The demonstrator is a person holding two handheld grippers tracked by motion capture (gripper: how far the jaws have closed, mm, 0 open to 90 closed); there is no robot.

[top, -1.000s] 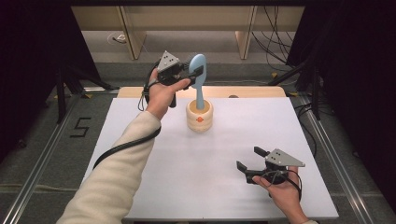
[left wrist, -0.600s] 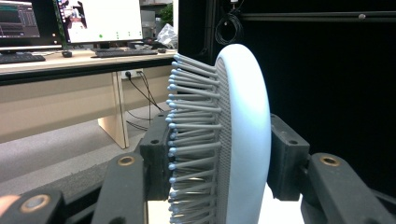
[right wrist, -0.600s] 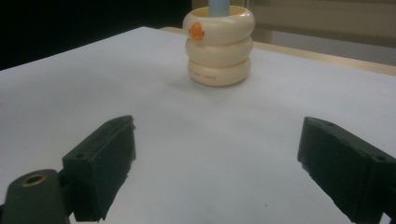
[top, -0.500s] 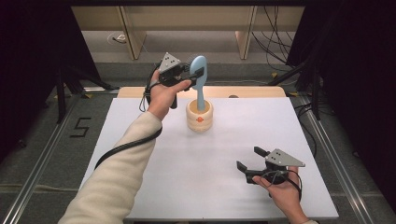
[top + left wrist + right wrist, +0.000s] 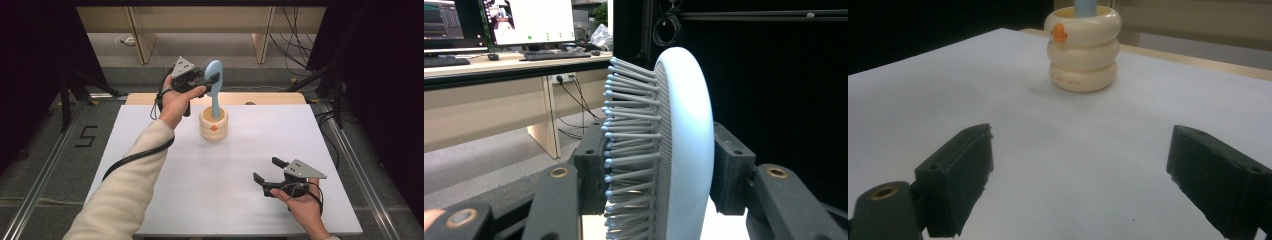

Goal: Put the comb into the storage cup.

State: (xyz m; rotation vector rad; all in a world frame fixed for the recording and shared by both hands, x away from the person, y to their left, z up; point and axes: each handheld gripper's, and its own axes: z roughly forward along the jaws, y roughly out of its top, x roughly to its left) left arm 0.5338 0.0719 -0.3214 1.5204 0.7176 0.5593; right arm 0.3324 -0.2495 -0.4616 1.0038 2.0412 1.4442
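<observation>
Left gripper (image 5: pixel 214 80): jaws clamped on the head of the blue brush (image 5: pixel 214 75), one pad against its bristles, the other against its back. Brush stands upright, handle down in the cream holder (image 5: pixel 214 125) at the far middle of the white table (image 5: pixel 165 165). Right gripper (image 5: pixel 266 170): jaws apart, nothing between them, low over the table's near right, well apart from the holder.
</observation>
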